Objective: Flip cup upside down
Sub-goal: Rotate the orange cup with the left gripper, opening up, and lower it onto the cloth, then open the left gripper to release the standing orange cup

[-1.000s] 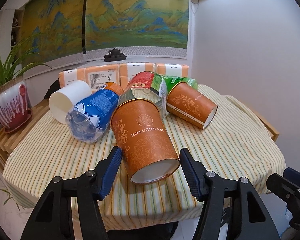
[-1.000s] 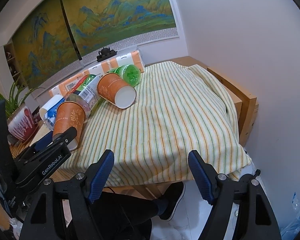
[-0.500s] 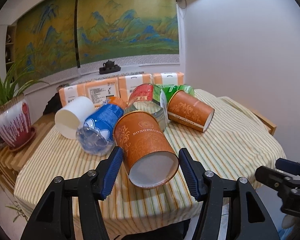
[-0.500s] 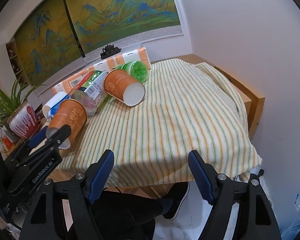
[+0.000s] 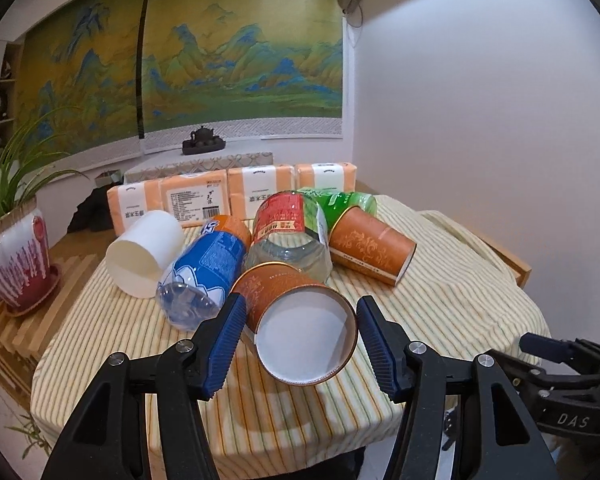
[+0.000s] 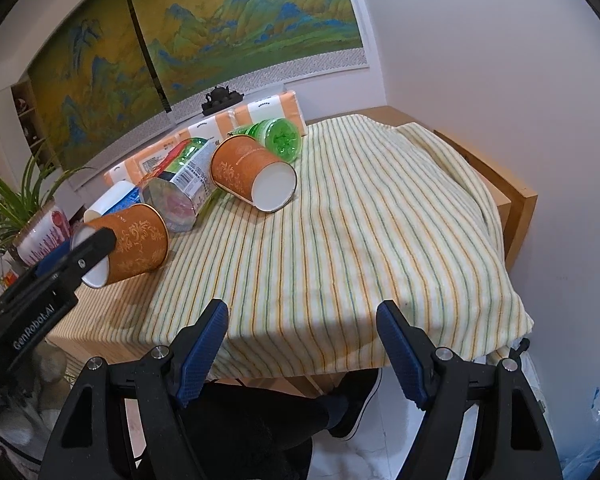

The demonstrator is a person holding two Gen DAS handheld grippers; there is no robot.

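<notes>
Left wrist view: left gripper spread wide, blue ribbed pads flanking the orange paper cup with gold pattern, neither pad clearly pressing on it. Cup on its side on the striped yellow-green tablecloth, white open mouth turned toward the camera. Just beyond the cup, a clear bottle with red label; ahead and left, a blue-labelled plastic bottle and a plain white paper cup; ahead and right, a second orange paper cup, also lying down.

Right wrist view: right gripper fully parted, holding nothing, hovering over the near tablecloth edge. Far to its left, the orange cup between the other gripper's fingers. Ahead, the second orange cup beside a green plastic bottle.
</notes>
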